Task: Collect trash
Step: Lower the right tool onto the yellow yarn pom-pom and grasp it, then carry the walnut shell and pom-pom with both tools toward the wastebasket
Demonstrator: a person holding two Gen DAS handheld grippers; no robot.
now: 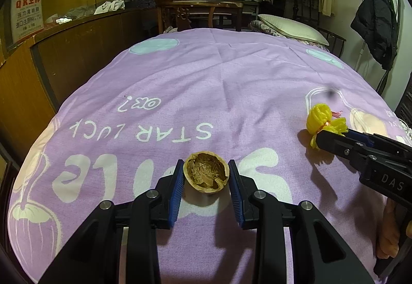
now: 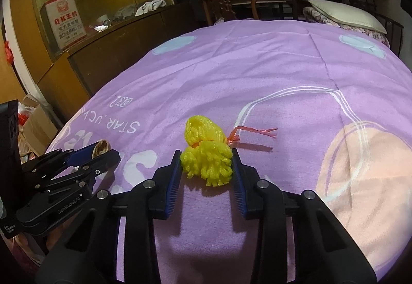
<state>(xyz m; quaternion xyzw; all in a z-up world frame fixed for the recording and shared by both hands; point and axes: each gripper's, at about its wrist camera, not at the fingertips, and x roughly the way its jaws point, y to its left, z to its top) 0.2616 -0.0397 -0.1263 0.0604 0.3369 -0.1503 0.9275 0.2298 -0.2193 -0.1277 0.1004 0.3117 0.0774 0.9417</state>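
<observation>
- Purple bedsheet point(image 1: 206, 72) w/ white letters covers the bed; wood cabinet point(image 1: 77, 52) on the left, pillow point(image 1: 291, 26) at the far end.
- Left gripper point(image 1: 206, 175) sits low on the sheet. Half walnut shell point(image 1: 206, 175) is right btwn its blue pads point(image 1: 177, 191), hollow side up. Both pads touch the shell's sides, so it's clamped on the shell.
- Right gripper point(image 2: 206, 165) is squeezed onto a yellow net bundle point(image 2: 206, 155). Its jaws pinch the frilly near part; the round part sticks out past the tips.
- Right view only: a thin pink string point(image 2: 255, 130) trails off the bundle to the right, lying on the sheet. Shell is mostly hidden there behind the left gripper's tips.
- Left view only: the shell's inside, brown & crinkly. Right gripper shows from the side, at the right edge, w/ the bundle at its tip, well apart from the shell. A bit of the person's hand point(image 1: 388, 230) shows under it.
</observation>
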